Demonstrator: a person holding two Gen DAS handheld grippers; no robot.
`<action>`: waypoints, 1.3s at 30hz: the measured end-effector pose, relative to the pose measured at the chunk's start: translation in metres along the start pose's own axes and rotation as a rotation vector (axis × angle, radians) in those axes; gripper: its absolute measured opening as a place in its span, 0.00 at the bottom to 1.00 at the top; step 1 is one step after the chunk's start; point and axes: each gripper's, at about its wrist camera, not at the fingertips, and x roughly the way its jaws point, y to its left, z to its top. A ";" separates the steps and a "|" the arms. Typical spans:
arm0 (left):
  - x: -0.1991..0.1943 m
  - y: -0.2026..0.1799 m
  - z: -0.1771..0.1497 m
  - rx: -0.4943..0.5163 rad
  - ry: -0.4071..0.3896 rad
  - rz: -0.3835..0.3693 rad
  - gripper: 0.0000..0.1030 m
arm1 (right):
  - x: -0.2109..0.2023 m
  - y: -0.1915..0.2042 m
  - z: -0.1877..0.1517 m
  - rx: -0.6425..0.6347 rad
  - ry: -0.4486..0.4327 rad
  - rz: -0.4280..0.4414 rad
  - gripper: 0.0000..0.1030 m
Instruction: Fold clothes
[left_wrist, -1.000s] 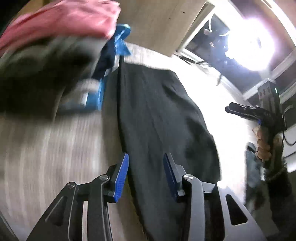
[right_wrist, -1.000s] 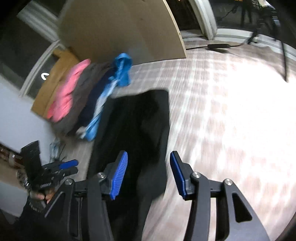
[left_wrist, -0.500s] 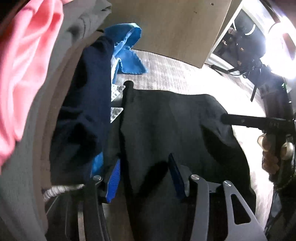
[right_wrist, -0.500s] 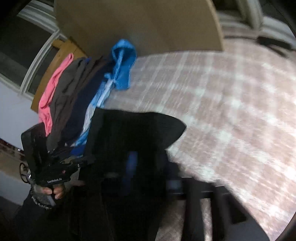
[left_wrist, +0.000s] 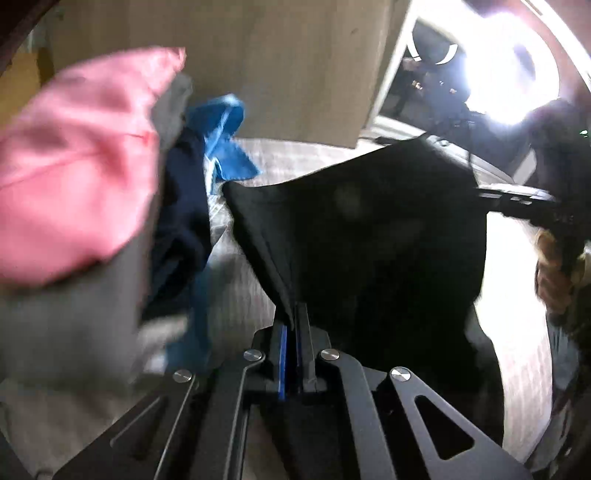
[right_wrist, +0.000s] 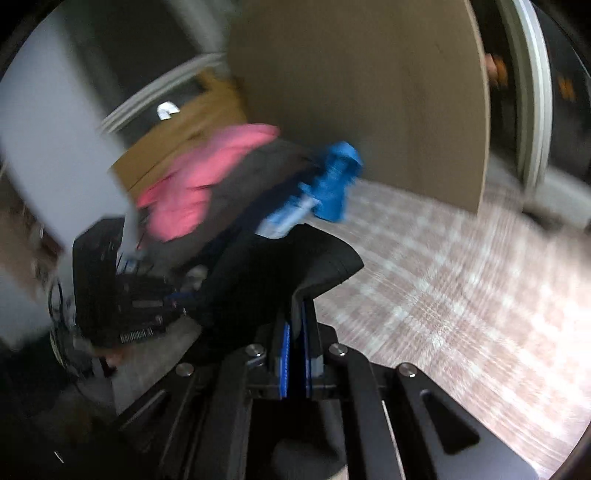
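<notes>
Left gripper (left_wrist: 291, 325) and right gripper (right_wrist: 297, 317) both clamped on edges of the black garment (left_wrist: 369, 236), stretched between them above the checked bedcover (right_wrist: 461, 295), just beside the heaped pink (left_wrist: 74, 158), grey and blue clothes (right_wrist: 332, 184).

A garment (left_wrist: 369, 240) hangs stretched between the two grippers: the left gripper (left_wrist: 291, 325) pinches its near edge, and the right gripper (right_wrist: 297, 325) pinches the opposite edge. To the left of the garment sits a pile of clothes (left_wrist: 92, 192), heaped on the checked bedcover (right_wrist: 461, 295). A wooden board (right_wrist: 354, 99) stands upright behind the pile at the far end of the bedcover. The garment is lifted above the bedcover, just beside the pile.
</notes>
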 end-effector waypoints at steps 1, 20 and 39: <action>-0.017 -0.005 -0.013 0.014 -0.017 -0.006 0.03 | -0.014 0.023 -0.011 -0.068 -0.018 -0.006 0.05; -0.106 -0.019 -0.121 -0.024 0.099 -0.250 0.39 | -0.050 0.088 -0.154 0.253 0.250 0.003 0.40; -0.063 -0.008 -0.126 -0.143 0.205 -0.288 0.03 | 0.032 0.090 -0.123 0.430 0.375 -0.137 0.03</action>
